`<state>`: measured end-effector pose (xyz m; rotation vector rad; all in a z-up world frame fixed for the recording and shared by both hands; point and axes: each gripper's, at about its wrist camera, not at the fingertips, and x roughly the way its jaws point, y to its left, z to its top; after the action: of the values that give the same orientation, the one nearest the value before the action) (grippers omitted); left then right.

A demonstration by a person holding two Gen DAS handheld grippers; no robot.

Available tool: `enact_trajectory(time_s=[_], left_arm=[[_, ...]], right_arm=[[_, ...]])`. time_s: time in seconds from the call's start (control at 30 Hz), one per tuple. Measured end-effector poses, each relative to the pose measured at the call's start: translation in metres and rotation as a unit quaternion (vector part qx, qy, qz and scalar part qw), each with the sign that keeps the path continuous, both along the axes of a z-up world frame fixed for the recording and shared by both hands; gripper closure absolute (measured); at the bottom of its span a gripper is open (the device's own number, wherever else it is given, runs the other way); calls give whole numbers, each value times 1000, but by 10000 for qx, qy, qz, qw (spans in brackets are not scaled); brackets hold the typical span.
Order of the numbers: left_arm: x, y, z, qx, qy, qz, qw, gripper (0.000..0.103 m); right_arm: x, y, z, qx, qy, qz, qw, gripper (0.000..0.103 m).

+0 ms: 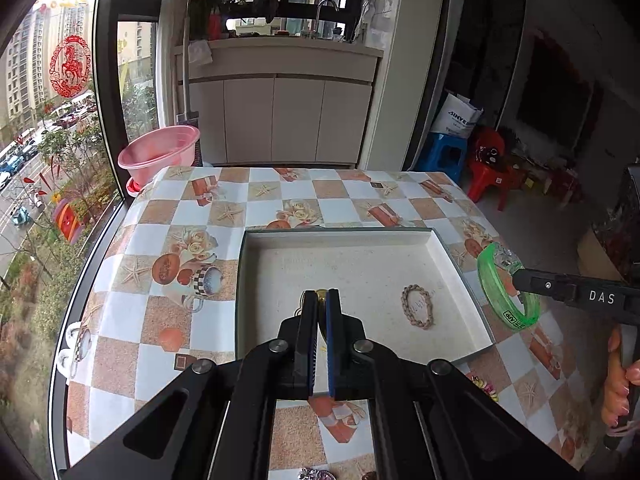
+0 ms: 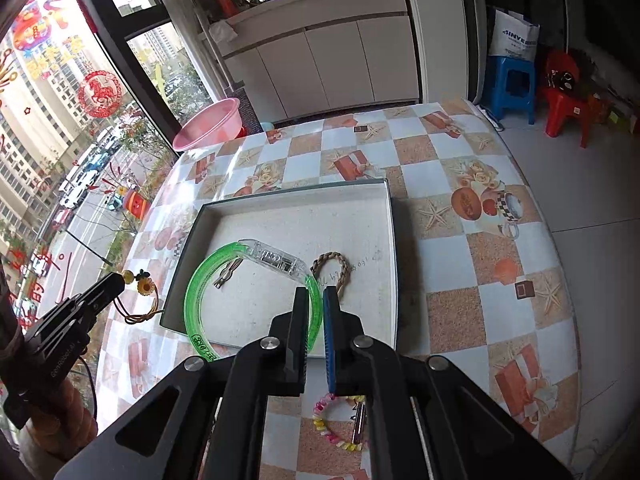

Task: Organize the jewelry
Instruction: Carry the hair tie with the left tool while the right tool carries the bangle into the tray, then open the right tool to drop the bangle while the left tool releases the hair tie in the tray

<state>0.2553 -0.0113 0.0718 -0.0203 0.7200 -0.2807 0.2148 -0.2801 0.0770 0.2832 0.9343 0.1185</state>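
My left gripper (image 1: 320, 295) is shut on a yellow bead charm (image 2: 142, 285), whose cord loop hangs below it at the left rim of the shallow white tray (image 1: 340, 233). Only a gold tip of the charm shows between the pads in the left wrist view. My right gripper (image 2: 318, 293) is shut on a clear green bangle (image 2: 200, 280), held above the tray (image 2: 296, 193). In the left wrist view the bangle (image 1: 502, 296) hangs beyond the tray's right rim. A braided tan bracelet (image 1: 418, 306) and a metal hair clip (image 2: 226, 276) lie inside the tray.
The tray sits on a checked tablecloth. A pastel bead bracelet (image 2: 332, 428) and a metal key-like piece (image 2: 358, 424) lie near the table's front edge, with a silver trinket (image 1: 316, 474) close by. A pink basin (image 1: 160, 152) stands beyond the far left corner, by the window.
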Motion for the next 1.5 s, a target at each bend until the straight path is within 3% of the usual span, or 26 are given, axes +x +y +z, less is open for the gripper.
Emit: enact_trajectory(time_s=[0.23, 0.27, 0.37, 0.7, 1.07, 1.13, 1.23, 1.5], left_arm=[[58, -22, -39, 50, 384, 136, 9992, 87], [64, -26, -46, 147, 742, 129, 9970, 87], [79, -37, -63, 226, 880, 96, 9958, 87], [101, -56, -95, 718, 1071, 55, 9916, 87], [97, -74, -101, 1621, 1046, 171, 9811, 87], [97, -74, -99, 1607, 1118, 188, 9805, 87], [97, -71, -96, 1557, 1153, 255, 9807, 87], [94, -63, -87, 1365, 1277, 337, 9818, 87]], right_arm=[[55, 2, -29, -43, 190, -86, 9998, 96], [62, 2, -36, -50, 237, -106, 9997, 96], [79, 2, -58, -90, 370, -154, 9992, 96], [111, 6, -104, -396, 629, -165, 9971, 96], [110, 10, -115, -454, 709, -5, 9964, 93], [110, 8, -115, -349, 721, 10, 9968, 85], [110, 3, -114, -75, 702, -41, 9975, 54], [104, -7, -100, 438, 540, -132, 9975, 53]])
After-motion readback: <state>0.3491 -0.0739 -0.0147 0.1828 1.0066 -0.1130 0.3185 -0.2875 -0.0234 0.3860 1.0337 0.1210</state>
